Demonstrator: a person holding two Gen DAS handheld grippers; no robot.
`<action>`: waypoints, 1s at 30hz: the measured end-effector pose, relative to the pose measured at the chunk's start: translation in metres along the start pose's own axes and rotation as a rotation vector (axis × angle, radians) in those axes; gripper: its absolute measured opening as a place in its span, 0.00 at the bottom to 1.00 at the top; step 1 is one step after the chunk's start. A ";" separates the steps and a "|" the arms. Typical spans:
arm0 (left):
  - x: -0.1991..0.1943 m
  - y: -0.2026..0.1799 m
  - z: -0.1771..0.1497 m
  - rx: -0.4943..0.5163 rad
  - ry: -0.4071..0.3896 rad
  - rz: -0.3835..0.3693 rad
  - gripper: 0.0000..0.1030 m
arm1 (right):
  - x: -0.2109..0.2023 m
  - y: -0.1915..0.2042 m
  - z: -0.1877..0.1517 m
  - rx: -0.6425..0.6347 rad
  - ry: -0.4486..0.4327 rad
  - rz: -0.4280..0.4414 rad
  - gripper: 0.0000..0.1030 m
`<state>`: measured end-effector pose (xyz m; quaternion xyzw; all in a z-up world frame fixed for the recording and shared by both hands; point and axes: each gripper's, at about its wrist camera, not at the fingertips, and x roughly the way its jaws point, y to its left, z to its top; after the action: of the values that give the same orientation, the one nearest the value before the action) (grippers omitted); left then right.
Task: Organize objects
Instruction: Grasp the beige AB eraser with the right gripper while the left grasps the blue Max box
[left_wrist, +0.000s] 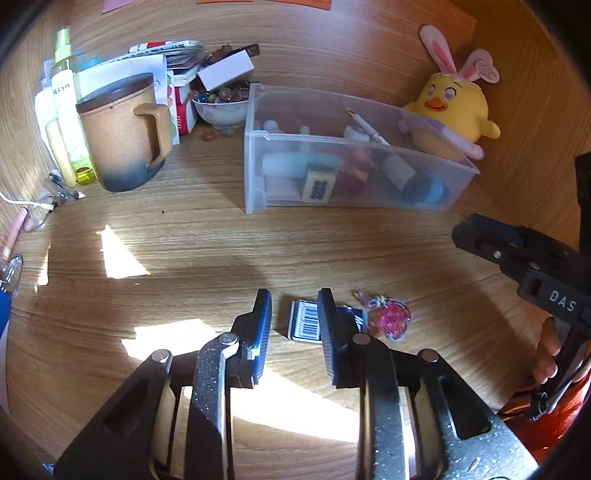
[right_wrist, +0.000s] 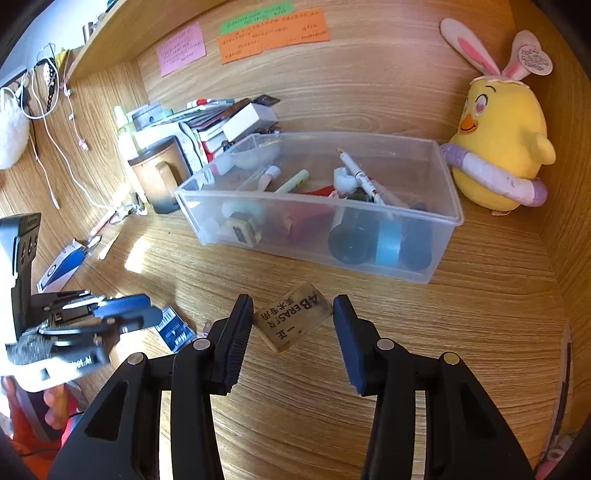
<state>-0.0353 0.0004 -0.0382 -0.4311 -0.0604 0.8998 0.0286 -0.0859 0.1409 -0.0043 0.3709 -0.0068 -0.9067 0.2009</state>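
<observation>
- The right gripper (right_wrist: 293, 325) is carrying a worn tan eraser (right_wrist: 293, 320) pinched by its ends between the two pads, its printed long axis running slantwise across the gap from pad to pad.
- The clear plastic bin (right_wrist: 441, 254), already holding pens, tape rolls and a tile, is sitting straight ahead of this gripper and beyond its tips; the eraser is hanging above the desk (right_wrist: 480, 314), short of the bin's near wall.
- The left gripper (left_wrist: 294, 314), jaws narrowed but with nothing visibly pressed between them, is hovering over a small blue barcoded box (left_wrist: 308, 321) lying on the desk just past its tips, partly behind its right pad, with a pink beaded charm (left_wrist: 393, 317) beside it.
- Judged from this, the right hand is the nearer to the bin, and a forward carry over the near wall looks to be the coming move.
</observation>
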 end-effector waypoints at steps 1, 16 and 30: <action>0.000 0.000 0.000 -0.001 0.004 -0.011 0.24 | -0.001 -0.001 0.000 0.001 -0.002 -0.001 0.40; 0.006 -0.016 -0.032 0.108 0.083 0.016 0.69 | 0.001 -0.006 -0.004 0.006 0.018 0.014 0.40; 0.022 -0.033 -0.013 0.176 0.055 0.021 0.46 | 0.002 -0.005 -0.005 0.017 0.021 0.027 0.41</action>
<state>-0.0388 0.0364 -0.0591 -0.4520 0.0244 0.8898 0.0584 -0.0857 0.1455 -0.0107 0.3819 -0.0175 -0.8999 0.2097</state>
